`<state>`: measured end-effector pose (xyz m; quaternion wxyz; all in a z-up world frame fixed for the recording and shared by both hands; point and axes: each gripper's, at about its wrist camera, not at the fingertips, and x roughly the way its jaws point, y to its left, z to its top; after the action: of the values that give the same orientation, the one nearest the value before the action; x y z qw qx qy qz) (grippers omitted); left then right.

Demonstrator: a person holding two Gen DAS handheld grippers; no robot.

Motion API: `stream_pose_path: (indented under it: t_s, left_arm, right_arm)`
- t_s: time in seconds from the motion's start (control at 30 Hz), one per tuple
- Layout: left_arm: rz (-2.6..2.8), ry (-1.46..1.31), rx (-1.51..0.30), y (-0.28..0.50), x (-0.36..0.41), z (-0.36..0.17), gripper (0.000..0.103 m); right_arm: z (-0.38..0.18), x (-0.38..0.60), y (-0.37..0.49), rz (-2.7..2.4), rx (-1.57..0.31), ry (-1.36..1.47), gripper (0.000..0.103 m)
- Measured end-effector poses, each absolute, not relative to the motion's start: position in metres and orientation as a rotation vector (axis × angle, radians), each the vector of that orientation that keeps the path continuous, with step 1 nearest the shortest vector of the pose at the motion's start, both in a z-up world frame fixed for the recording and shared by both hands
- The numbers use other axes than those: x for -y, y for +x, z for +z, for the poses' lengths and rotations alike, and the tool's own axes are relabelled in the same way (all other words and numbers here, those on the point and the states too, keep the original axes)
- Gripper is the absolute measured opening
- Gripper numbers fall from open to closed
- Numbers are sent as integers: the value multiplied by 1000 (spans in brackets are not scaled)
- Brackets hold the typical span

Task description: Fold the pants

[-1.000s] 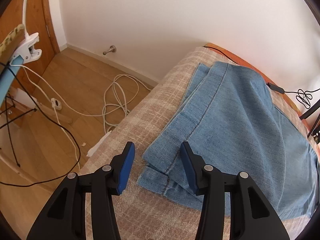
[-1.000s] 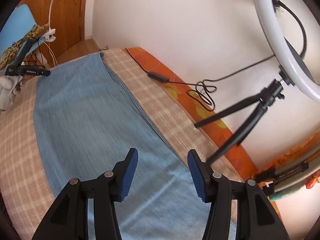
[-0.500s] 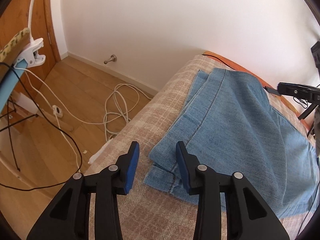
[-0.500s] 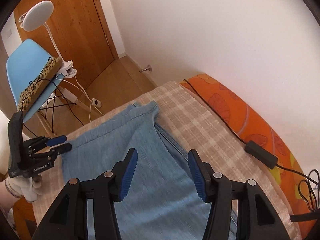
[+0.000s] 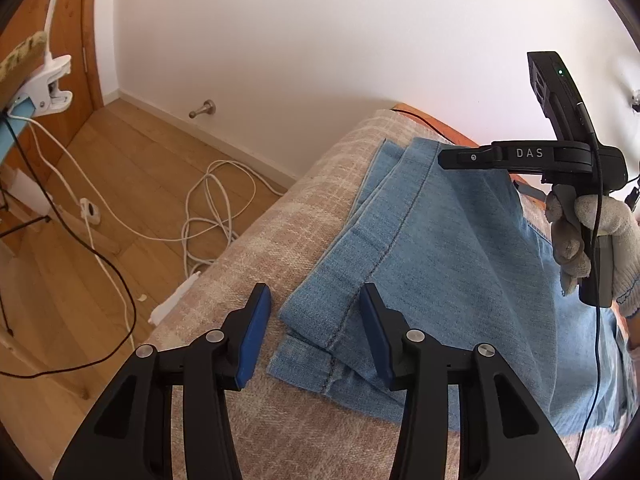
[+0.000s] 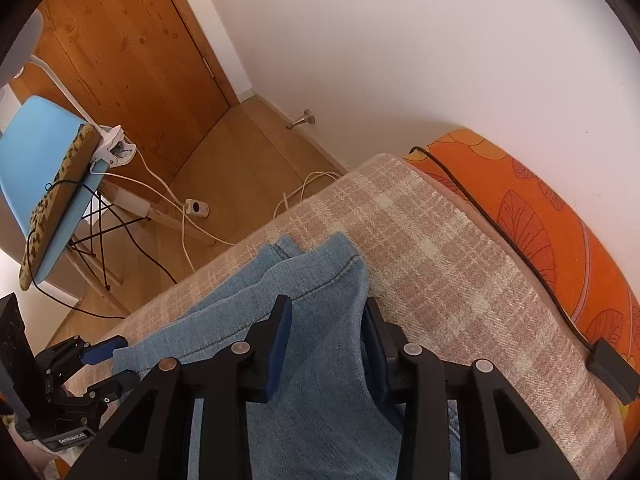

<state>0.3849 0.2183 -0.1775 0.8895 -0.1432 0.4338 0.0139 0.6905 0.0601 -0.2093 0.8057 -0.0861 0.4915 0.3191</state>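
Jeans (image 5: 452, 264): light blue denim, lying folded lengthwise on the bed's plaid blanket (image 5: 280, 432), the leg hems stacked at the end nearest the wooden floor (image 5: 132, 184).
Your left tongs (image 5: 314, 334): angled down over the near corner of the hems; the blue pads stand either side of the hem seam, the jaws are closing, and the pads do not press the cloth.
Your right tongs (image 6: 324, 344): set over the far corner of the stacked hems; denim fills the gap between the blue pads, the jaws are closing, and you cannot tell from this view whether the pads already pinch it.
Your right hand (image 5: 592, 240): in a pale knit glove, wrapped round the black handle of the right tool, seen from the left wrist camera above the far side of the jeans.
Bed: an orange leaf-print sheet (image 6: 560, 216) shows past the blanket edge, along the white wall.
Black cable (image 6: 512, 240): runs along the seam between blanket and orange sheet to a small black box.
Floor: white cords (image 5: 208, 208) lie in loose loops.
Blue chair (image 6: 36, 172): stands by the wooden door, a white clip lamp clamped to its edge.
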Motion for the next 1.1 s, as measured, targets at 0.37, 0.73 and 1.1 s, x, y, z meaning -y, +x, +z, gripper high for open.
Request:
stream_pose_path:
  t_s: [0.37,0.73,1.1]
  left_arm:
    - [38,-206,-790,369,-210,-160,4]
    - [29,-267,-769,347,-226,-140,4]
    - [105,-275,-861,343,-244,-157,4]
  right_arm:
    - [-189,-59,680,677,-926,-245,7]
    - [-170,-81,681,762,-838,-232,1]
    - [-155,-52,640,675,-804,-245,37]
